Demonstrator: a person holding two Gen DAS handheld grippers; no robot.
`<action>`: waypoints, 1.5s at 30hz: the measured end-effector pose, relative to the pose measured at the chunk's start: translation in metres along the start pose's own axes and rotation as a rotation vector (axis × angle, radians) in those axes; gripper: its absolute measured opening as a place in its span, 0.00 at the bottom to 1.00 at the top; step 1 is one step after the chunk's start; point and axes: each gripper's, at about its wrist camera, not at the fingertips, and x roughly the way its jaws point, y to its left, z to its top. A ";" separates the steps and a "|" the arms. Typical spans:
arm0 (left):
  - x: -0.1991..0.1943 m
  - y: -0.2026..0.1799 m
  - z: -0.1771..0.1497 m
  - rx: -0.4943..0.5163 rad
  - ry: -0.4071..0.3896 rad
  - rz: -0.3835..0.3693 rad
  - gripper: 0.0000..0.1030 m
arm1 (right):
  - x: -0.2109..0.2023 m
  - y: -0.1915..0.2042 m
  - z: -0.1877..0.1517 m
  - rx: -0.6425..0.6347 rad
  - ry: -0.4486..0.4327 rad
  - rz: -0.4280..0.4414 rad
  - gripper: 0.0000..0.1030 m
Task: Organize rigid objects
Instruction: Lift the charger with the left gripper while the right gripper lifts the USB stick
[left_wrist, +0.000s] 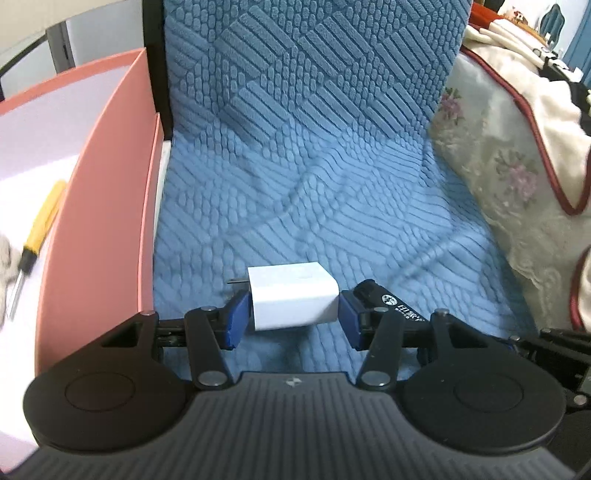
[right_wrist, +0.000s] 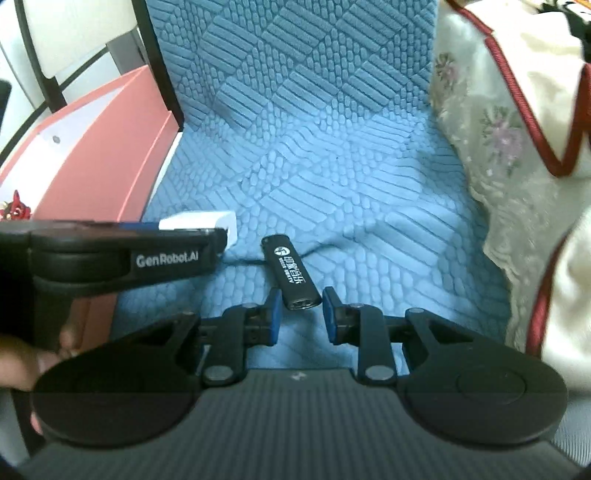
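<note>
On the blue quilted seat cover (left_wrist: 332, 206), the left gripper (left_wrist: 293, 317) has both pads pressed against the white charger (left_wrist: 293, 295), while the right gripper (right_wrist: 301, 315) stands open around the near end of the black lighter (right_wrist: 290, 271), not touching it.

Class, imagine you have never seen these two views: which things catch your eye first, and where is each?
A white charger block sits on the blue quilted cushion, bracketed by the left gripper. To its right lies a black lighter, its metal end between the right gripper fingers. A pink box stands at the left.
</note>
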 end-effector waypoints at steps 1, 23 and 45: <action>-0.003 0.000 -0.003 -0.003 0.003 -0.003 0.56 | -0.002 0.000 -0.004 0.008 0.001 0.000 0.27; -0.026 0.006 -0.043 -0.148 0.053 -0.103 0.60 | -0.003 0.016 -0.043 -0.083 -0.009 0.015 0.30; -0.021 0.011 -0.039 -0.177 0.057 -0.160 0.60 | 0.020 0.022 -0.037 -0.135 -0.025 0.001 0.26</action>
